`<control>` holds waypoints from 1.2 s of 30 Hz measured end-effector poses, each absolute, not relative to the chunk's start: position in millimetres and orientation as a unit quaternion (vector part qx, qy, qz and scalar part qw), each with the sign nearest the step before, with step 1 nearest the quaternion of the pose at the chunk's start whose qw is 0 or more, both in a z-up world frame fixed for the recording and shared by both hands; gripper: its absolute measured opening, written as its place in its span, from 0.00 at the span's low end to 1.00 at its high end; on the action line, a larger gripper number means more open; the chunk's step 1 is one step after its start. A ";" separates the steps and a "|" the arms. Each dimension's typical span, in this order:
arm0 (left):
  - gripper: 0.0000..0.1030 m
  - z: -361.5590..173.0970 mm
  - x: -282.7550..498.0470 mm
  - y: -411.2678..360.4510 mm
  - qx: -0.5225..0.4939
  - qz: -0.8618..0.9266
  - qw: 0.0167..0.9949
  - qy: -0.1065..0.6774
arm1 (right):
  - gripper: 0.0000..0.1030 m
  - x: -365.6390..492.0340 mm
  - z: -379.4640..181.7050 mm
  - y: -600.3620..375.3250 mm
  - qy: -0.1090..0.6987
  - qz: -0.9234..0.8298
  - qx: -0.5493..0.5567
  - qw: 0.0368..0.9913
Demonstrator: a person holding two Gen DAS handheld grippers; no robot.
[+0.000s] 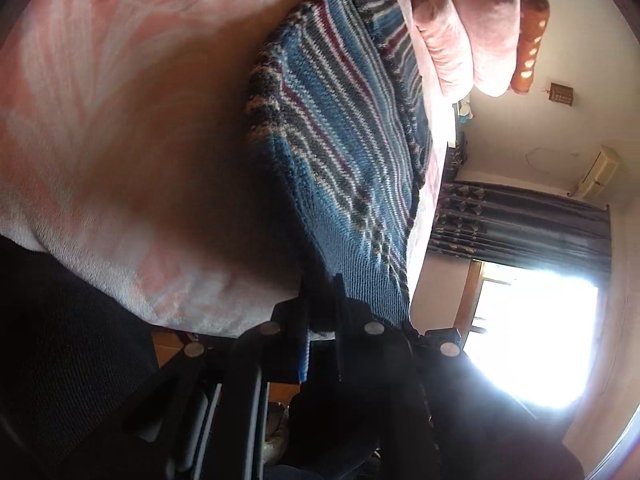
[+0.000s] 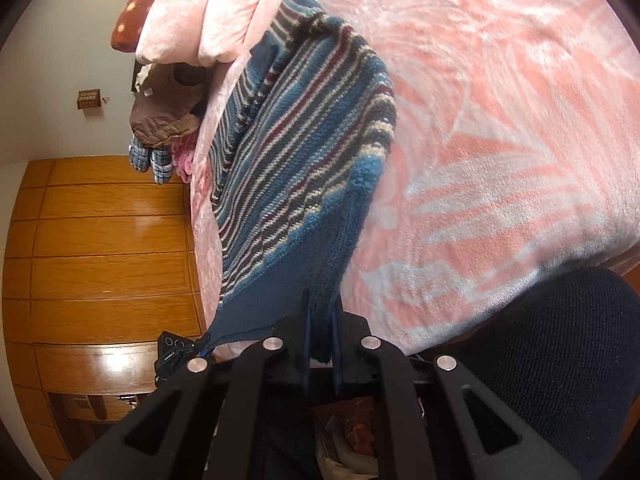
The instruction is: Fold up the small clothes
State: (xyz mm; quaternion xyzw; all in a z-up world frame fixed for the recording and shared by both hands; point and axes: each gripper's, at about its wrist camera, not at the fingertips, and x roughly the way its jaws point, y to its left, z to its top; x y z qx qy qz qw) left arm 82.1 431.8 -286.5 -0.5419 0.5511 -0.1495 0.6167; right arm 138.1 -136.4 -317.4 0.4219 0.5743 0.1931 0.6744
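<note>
A small knitted sweater (image 1: 332,152), blue with grey, white and maroon stripes, hangs stretched over a bed covered by a pink-and-white blanket (image 1: 100,120). My left gripper (image 1: 322,300) is shut on the plain blue hem of the sweater. In the right wrist view the same sweater (image 2: 304,152) runs up from my right gripper (image 2: 321,312), which is shut on another part of its blue hem. The garment is lifted off the blanket (image 2: 500,120) at the gripped edge, and its far end rests on the bed.
Folded pink quilts (image 1: 468,28) and an orange dotted pillow (image 1: 534,32) lie at the bed's far end. A pile of other clothes (image 2: 164,128) sits at the bed's edge beside a wooden wardrobe (image 2: 104,240). A bright window (image 1: 532,336) with dark curtains is on the left gripper's side. A person's dark sleeve (image 2: 560,360) is close.
</note>
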 end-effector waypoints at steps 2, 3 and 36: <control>0.08 -270.6 84.7 437.2 -0.545 -0.156 0.626 0.536 | 0.07 141.9 -304.4 -136.4 0.564 0.200 0.421 0.681; 0.08 -263.4 86.3 438.0 -0.545 -0.159 0.630 0.531 | 0.07 144.4 -298.0 -136.5 0.559 0.204 0.421 0.684; 0.07 -275.9 329.5 465.2 -0.559 -0.114 0.635 0.521 | 0.07 392.3 -274.1 -107.0 0.568 0.186 0.370 0.711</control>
